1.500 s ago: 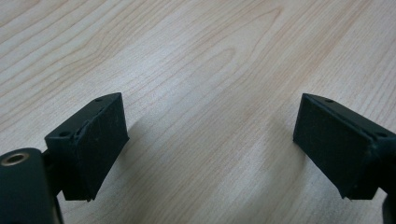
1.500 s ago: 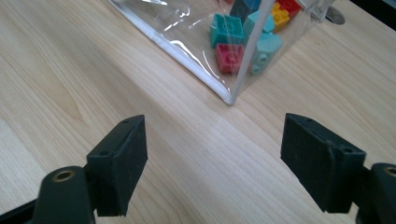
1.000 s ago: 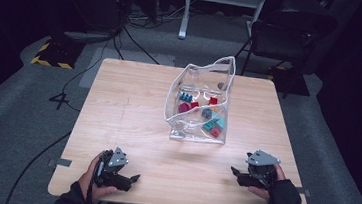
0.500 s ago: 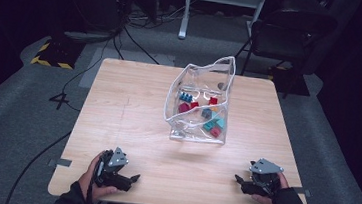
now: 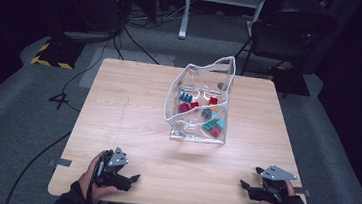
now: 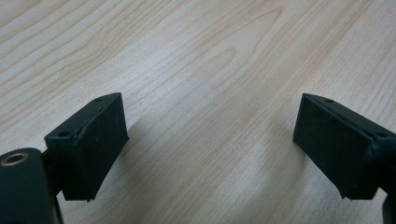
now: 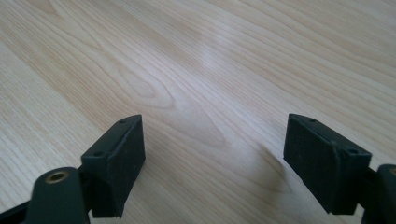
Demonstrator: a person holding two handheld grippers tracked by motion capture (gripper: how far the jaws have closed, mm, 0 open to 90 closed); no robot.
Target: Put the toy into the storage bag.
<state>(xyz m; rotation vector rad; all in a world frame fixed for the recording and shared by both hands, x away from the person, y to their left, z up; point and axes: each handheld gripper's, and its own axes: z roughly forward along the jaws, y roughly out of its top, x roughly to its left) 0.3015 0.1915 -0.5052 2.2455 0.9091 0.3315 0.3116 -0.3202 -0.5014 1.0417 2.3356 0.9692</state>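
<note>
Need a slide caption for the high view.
Both open grippers, left and right, rest near the table edge; clear bag of blocks sits beyond.

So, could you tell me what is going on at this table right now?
A person holds a gripper in each hand at the near edge of the wooden table. The left gripper and right gripper are both open and empty; the right one's jaws have just been opening. A clear plastic bag of small coloured blocks stands untouched mid-table.

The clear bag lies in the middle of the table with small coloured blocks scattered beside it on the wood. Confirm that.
Not quite. The blocks are inside the clear bag, not beside it; the high view shows them behind its clear wall. The bag does lie mid-table.
</note>
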